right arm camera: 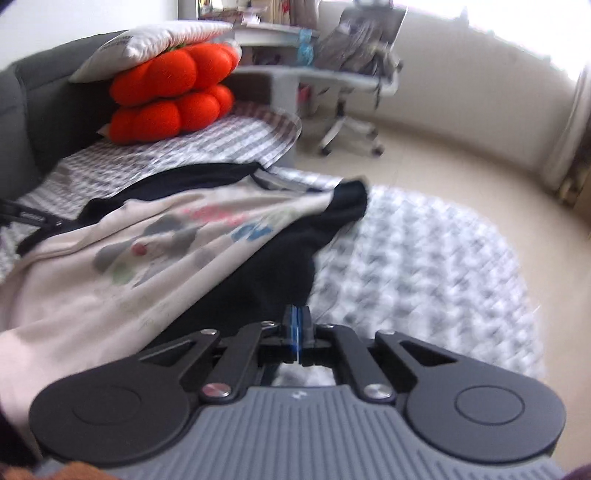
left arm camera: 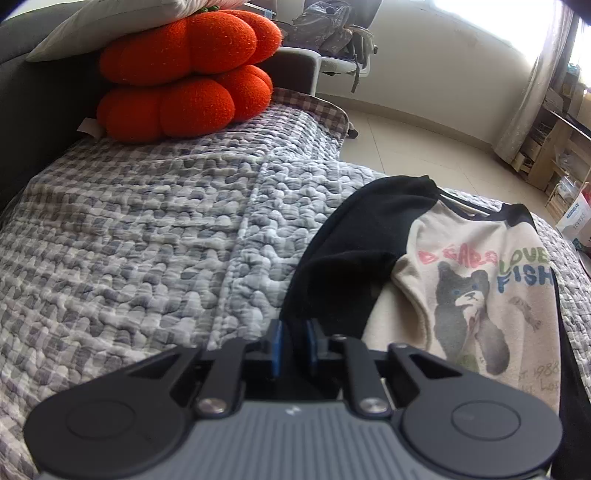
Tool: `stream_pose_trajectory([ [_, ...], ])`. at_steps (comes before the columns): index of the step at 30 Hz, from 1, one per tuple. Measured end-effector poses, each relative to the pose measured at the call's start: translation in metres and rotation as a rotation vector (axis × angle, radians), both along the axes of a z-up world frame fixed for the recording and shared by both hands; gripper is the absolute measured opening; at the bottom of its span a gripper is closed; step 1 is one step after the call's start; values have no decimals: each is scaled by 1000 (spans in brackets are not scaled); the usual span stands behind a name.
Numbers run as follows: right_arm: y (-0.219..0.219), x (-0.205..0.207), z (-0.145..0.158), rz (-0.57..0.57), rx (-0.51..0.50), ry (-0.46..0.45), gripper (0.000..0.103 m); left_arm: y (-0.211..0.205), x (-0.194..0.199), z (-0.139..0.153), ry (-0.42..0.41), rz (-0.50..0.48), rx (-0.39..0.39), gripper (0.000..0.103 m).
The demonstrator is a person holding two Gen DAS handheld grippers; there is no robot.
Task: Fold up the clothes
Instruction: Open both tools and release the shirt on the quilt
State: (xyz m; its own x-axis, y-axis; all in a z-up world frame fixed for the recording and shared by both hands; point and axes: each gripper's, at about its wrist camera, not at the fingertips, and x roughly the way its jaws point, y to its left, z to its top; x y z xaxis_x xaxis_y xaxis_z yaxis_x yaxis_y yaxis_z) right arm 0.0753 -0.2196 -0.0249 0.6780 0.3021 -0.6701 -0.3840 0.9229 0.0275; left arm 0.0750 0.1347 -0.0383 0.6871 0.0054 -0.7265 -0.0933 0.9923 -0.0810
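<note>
Gripping the left black sleeve (left arm camera: 343, 266) of the sweatshirt (left arm camera: 476, 295), your left gripper (left arm camera: 293, 332) has its blue pads nearly together with the dark fabric pinched between them. To its left, the checked quilt (left arm camera: 147, 229) runs far back to two orange pumpkin cushions (left arm camera: 184, 77) under a white pillow (left arm camera: 122, 22). The cream body with the bear print lies spread on the quilt to the right. Farther right, your right gripper (right arm camera: 297, 325) has its pads closed tight at the hem of the other black sleeve (right arm camera: 280, 266); blur hides whether cloth is caught.
</note>
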Motion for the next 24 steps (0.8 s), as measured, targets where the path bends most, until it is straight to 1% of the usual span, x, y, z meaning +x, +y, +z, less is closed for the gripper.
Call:
stream_pose_trajectory([
  [2,5,1,-4,26,14,41,16,-2,1,-1,6,1,14,13],
  [3,8,0,-4,40,21,53,27,-2,1,-1,9,3,13,13],
  [4,9,-1,-4,45,25,56,40,-1,0,-2,12,6,10,13],
  [5,11,-3,-4,46,25,47,68,-1,0,-2,13,9,4,14],
  [6,14,-6,-2,53,25,25,75,0,0,-2,15,11,-3,16],
  [7,16,-9,0,60,25,3,75,0,0,-3,21,8,-10,18],
  [8,17,-10,1,58,26,-7,75,0,0,-3,26,7,-16,25],
  [9,17,-11,2,57,28,-17,77,0,0,-4,31,5,-23,34],
  [10,18,-11,3,54,29,-28,77,-1,0,-4,35,0,-32,39],
  [11,19,-11,3,43,18,-37,78,-1,0,-4,36,-6,-40,43],
  [13,19,-12,3,4,-17,-89,78,-1,-1,-2,30,-14,-58,46],
  [14,19,-14,6,-16,-22,-133,78,-1,-1,-1,26,-18,-70,52],
  [15,15,-16,9,-32,-11,-174,79,2,-2,0,18,-14,-97,63],
  [16,11,-17,12,-54,14,-198,82,5,-2,2,10,-1,-125,71],
  [17,6,-17,16,-76,38,-222,92,8,-3,4,0,13,-151,85],
  [18,2,-18,19,-96,62,-243,103,10,-5,6,-17,34,-167,96],
  [20,-6,-20,24,-136,109,-284,103,15,-7,10,-50,76,-197,100],
  [22,-12,-16,28,-167,137,-269,103,19,-9,14,-75,135,-214,103],
  [24,-19,-14,29,-202,176,-252,103,23,-11,17,-94,195,-220,103],
])
